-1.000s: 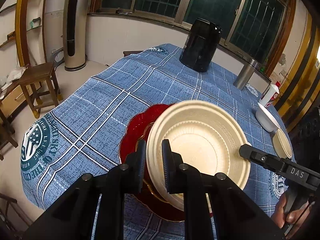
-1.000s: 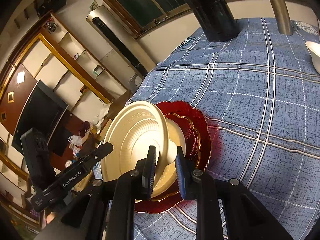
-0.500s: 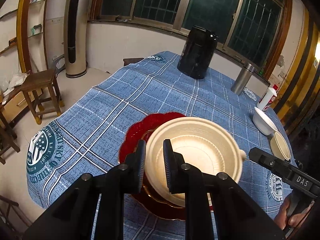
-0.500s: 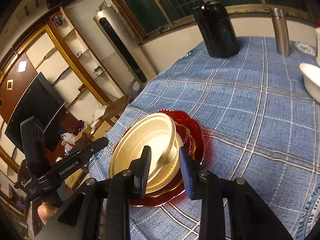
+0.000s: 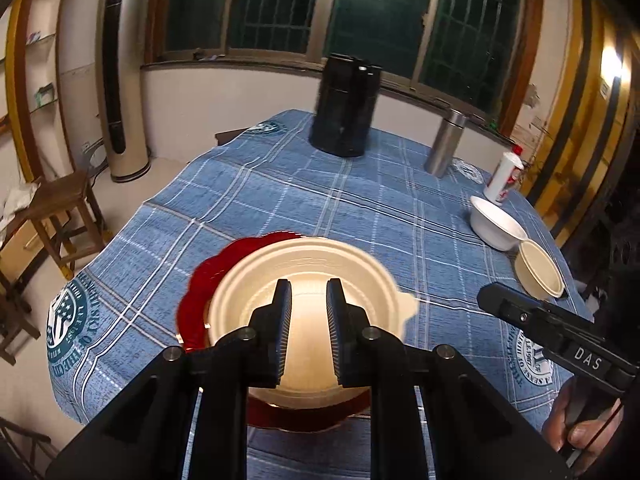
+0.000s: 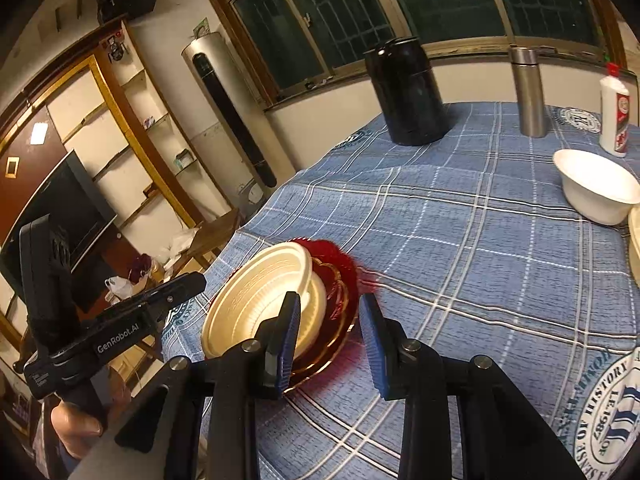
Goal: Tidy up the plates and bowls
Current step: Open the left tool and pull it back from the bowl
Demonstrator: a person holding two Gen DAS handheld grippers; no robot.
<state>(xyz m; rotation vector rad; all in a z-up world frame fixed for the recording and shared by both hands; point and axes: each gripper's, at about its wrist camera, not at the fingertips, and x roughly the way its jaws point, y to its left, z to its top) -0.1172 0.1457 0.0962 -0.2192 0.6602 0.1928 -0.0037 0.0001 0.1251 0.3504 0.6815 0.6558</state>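
A cream disposable plate (image 5: 312, 264) (image 6: 256, 292) lies flat on a red scalloped plate (image 5: 200, 296) (image 6: 340, 276) near the table's front edge. It seems to rest on another cream dish. My left gripper (image 5: 308, 292) (image 6: 196, 280) hovers just above and behind it. Only a narrow gap shows between its jaws, with nothing in it. My right gripper (image 6: 330, 308) (image 5: 484, 294) stands open beside the plates, empty, clear of the rim. A white bowl (image 5: 498, 228) (image 6: 596, 188) and a cream bowl (image 5: 538, 274) (image 6: 636, 236) sit at the right.
On the blue checked tablecloth (image 5: 360, 208) a black jug (image 5: 344, 108) (image 6: 408, 92), a steel flask (image 5: 444, 144) (image 6: 528, 88) and a white bottle (image 5: 502, 178) (image 6: 614, 112) stand at the far side. A wooden stool (image 5: 60, 208) is left of the table.
The cream plate, held tilted by both grippers, has come down flat on the red plate. Both grippers let go and drew back and up. The right jaws opened wider.
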